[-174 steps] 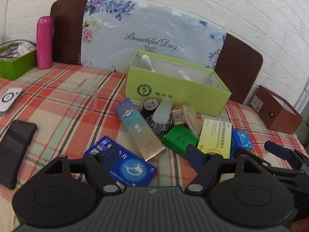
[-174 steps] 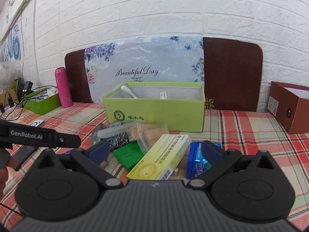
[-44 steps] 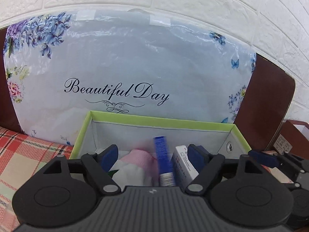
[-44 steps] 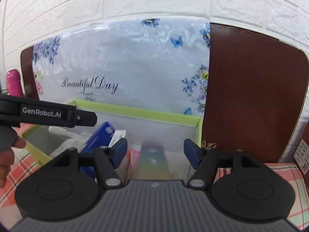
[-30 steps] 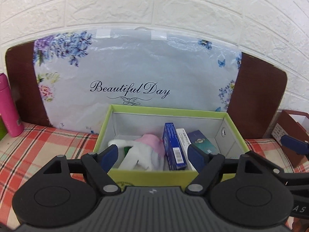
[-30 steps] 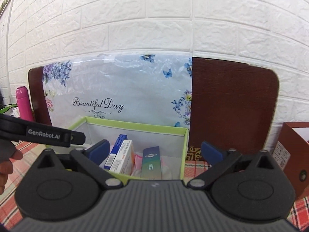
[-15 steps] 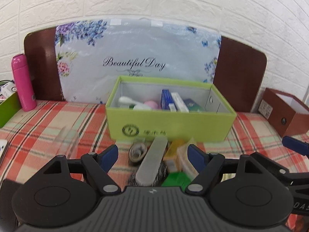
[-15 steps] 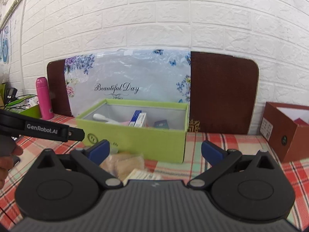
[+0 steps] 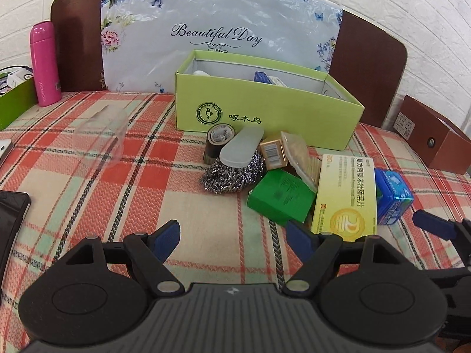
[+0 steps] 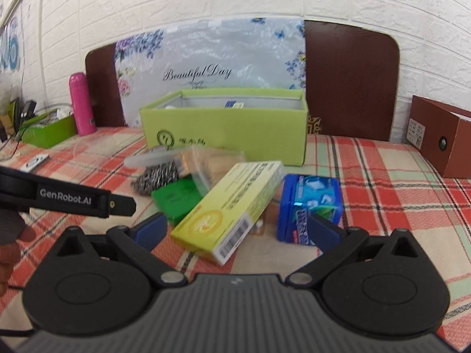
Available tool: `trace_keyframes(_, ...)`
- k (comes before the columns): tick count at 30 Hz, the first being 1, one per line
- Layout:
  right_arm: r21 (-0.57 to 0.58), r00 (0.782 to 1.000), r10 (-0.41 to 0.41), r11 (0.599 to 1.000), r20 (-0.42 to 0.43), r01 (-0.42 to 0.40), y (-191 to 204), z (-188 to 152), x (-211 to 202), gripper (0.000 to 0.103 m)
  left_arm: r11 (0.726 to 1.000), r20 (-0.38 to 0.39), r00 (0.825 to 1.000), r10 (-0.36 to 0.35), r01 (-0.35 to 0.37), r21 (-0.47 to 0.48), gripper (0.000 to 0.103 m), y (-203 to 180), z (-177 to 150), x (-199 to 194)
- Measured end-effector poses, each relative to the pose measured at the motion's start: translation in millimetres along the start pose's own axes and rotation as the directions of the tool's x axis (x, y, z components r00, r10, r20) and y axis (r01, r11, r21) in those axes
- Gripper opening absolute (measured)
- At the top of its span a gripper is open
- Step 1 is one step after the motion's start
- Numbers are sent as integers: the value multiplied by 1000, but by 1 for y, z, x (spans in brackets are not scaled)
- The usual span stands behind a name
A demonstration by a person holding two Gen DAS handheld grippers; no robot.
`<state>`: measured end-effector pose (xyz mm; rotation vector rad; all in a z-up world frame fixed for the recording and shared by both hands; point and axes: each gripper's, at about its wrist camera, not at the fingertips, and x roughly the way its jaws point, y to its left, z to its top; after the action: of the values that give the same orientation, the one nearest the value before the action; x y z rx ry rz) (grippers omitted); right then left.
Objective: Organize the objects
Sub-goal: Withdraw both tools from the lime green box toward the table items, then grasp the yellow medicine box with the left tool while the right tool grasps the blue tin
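Note:
A lime-green open box stands at the back of the plaid table; it also shows in the right wrist view, with small boxes inside. In front of it lies a pile: a steel scourer, a grey case, a tape roll, a green box, a yellow medicine box and a blue gum tin. My left gripper is open and empty, near the green box. My right gripper is open and empty, with the yellow box between its fingers.
A pink flask and a green tray stand at the far left. A clear plastic piece lies on the cloth. A black phone lies at the left edge. A brown box stands at the right.
Both grippers have pulled back and down from the lime-green box to the pile on the table. The blue box and long box from earlier now sit inside the green box.

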<state>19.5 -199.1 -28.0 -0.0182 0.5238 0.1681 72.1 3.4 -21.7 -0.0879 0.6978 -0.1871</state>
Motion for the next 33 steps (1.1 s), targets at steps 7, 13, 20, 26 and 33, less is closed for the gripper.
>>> trace_keyframes(7, 16, 995, -93, 996, 43, 92, -22, 2, -9, 103, 993, 7, 994, -110, 109, 33, 82, -16, 0, -1)
trace_keyframes(13, 97, 980, -199, 976, 28, 195, -59, -2, -19, 103, 973, 4, 978, -209, 207, 105, 82, -57, 7, 9)
trace_keyframes(20, 121, 973, -229, 967, 25, 225, -76, -8, -27, 103, 961, -43, 974, -224, 228, 159, 82, -89, 16, 44)
trace_keyframes(26, 148, 975, -222, 965, 7, 218, -80, -9, -25, 101, 945, -53, 968, -244, 250, 211, 70, -83, 8, 42)
trace_keyframes(33, 106, 990, -139, 984, -20, 140, -67, 3, 3, 93, 935, -100, 972, -212, 232, 269, 70, -58, -18, 1)
